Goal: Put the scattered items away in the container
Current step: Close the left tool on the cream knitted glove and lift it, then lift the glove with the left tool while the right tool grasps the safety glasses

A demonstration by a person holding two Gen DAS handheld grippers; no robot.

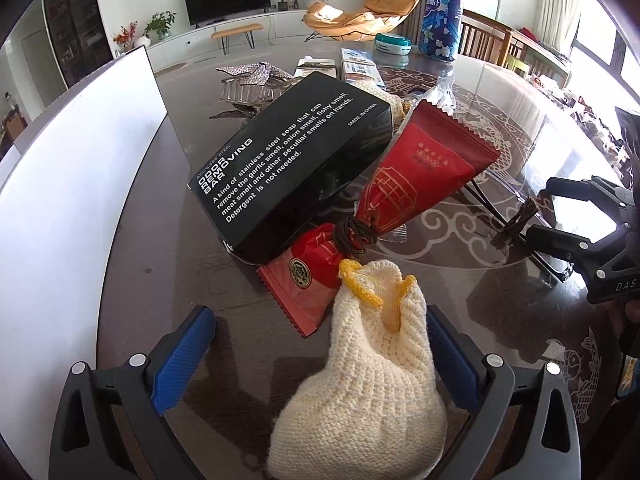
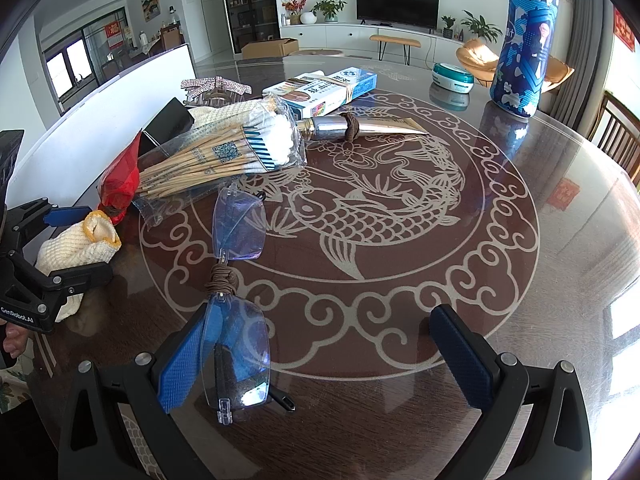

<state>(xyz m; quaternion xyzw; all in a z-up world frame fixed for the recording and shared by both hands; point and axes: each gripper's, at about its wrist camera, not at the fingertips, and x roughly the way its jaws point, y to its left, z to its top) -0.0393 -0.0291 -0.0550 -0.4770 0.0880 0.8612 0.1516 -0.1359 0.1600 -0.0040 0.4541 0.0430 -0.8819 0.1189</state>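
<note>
A cream knitted pouch with a yellow rim lies between the fingers of my left gripper. The jaws stand wide: the right pad is at the pouch's side, the left pad stands clear of it. Rimless glasses, folded and tied with brown cord, lie on the table against the left pad of my right gripper, which is open, its other pad far off. The white container stands at the left. From the right wrist view, the left gripper straddles the pouch.
Beyond the pouch lie a black box, a red tied packet and a red sachet. A bag of cotton swabs, a silver tube, bundled boxes, a teal tin and a tall blue can sit farther back.
</note>
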